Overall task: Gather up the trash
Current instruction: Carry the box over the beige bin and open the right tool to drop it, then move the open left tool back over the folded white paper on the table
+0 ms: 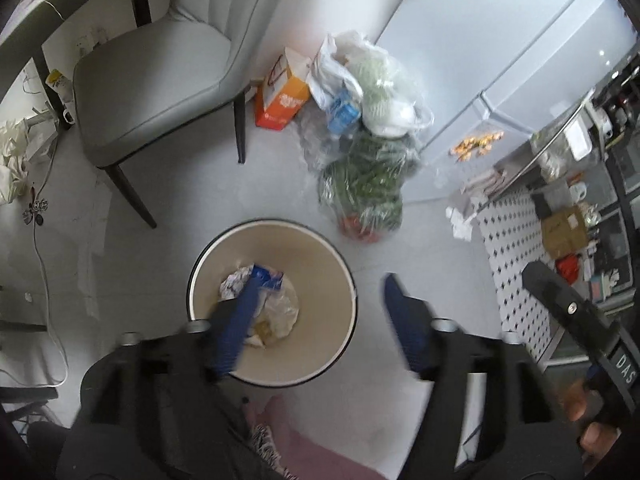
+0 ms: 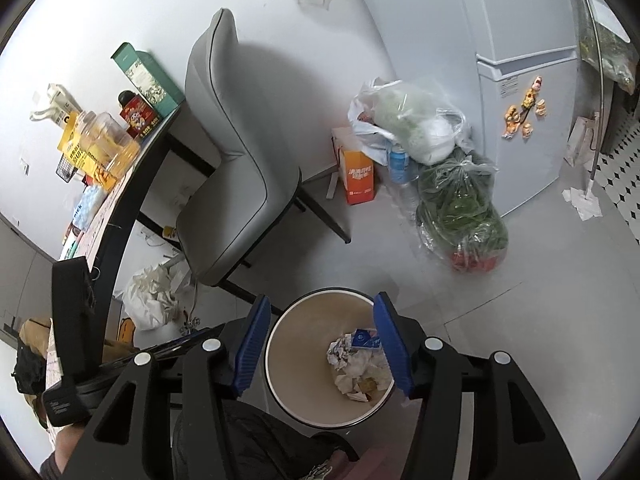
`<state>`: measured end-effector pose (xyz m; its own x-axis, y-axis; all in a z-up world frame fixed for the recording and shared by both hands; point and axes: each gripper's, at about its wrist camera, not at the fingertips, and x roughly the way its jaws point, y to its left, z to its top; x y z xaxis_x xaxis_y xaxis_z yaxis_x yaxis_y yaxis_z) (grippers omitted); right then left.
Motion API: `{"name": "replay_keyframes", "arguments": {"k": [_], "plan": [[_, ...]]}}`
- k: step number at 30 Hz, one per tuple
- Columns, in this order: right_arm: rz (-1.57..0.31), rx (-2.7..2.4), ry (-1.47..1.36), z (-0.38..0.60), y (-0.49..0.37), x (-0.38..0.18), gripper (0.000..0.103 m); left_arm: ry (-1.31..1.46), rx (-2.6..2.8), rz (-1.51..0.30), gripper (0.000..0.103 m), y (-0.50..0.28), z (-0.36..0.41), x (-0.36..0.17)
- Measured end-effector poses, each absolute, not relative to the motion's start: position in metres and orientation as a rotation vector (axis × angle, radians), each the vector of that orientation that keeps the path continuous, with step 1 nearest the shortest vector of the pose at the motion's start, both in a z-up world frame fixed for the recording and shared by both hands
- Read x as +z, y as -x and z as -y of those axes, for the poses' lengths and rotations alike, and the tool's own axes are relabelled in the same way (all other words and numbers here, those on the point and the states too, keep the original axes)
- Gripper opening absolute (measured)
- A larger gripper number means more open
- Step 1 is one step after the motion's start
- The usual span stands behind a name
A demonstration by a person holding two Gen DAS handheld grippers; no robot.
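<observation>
Below me on the pale floor stands the round bin [image 1: 276, 304], a smooth cream bucket with a thin dark rim, and the trash lies in a loose heap at its bottom: one crumpled ball of printed paper [image 1: 234, 284], one small blue-and-white carton [image 1: 269, 276] and some wrinkled clear plastic film [image 1: 280, 308] over a yellowish scrap. My left gripper [image 1: 316, 320] hangs over the bin with its two ribbed blue fingers spread wide and nothing between them; the left-hand finger crosses the bin's mouth, the other sits outside the rim. My right gripper [image 2: 326, 348] is likewise gaping and empty, its two blue pads framing the bin's opening from above. Just behind the bin on the right slumps a clear plastic bag of leafy greens [image 1: 368, 184] with something red at its base, and behind that a second, whitish bag [image 1: 376, 88] stuffed with pale vegetables, a blue-labelled bottle [image 1: 342, 114] tucked against it. One orange cardboard box [image 1: 282, 96] stands beside the bags, near the wall. To the left is one chair [image 1: 152, 92], grey smooth leather with a ribbed back and dark tapered legs. A white fridge [image 2: 528, 128] carries a cluster of small orange magnets [image 2: 524, 108] on its door. A dark-edged table [image 2: 132, 184] holds boxes and a clear jar.
</observation>
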<state>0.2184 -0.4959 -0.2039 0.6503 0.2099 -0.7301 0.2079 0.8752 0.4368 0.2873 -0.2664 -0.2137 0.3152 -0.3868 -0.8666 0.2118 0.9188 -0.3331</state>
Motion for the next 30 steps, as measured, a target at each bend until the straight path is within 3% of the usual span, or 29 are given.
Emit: {"name": "replay_keyframes", "arguments": {"k": [4, 6, 23, 30], "plan": [[-0.862, 0.011, -0.519, 0.490, -0.215, -0.198, 0.056, 0.177, -0.394, -1.154, 0.093, -0.284, 0.257, -0.203], [-0.863, 0.021, -0.518, 0.485, -0.215, -0.196, 0.057, 0.198, -0.381, -1.143, 0.097, -0.284, 0.249, -0.200], [-0.825, 0.072, -0.479, 0.444, -0.202, -0.164, 0.061, 0.315, -0.421, -1.023, 0.097, -0.266, 0.192, -0.141], [-0.825, 0.098, -0.462, 0.438, -0.206, -0.165, 0.061, 0.256, -0.214, -0.775, 0.097, -0.249, 0.122, -0.073]]}}
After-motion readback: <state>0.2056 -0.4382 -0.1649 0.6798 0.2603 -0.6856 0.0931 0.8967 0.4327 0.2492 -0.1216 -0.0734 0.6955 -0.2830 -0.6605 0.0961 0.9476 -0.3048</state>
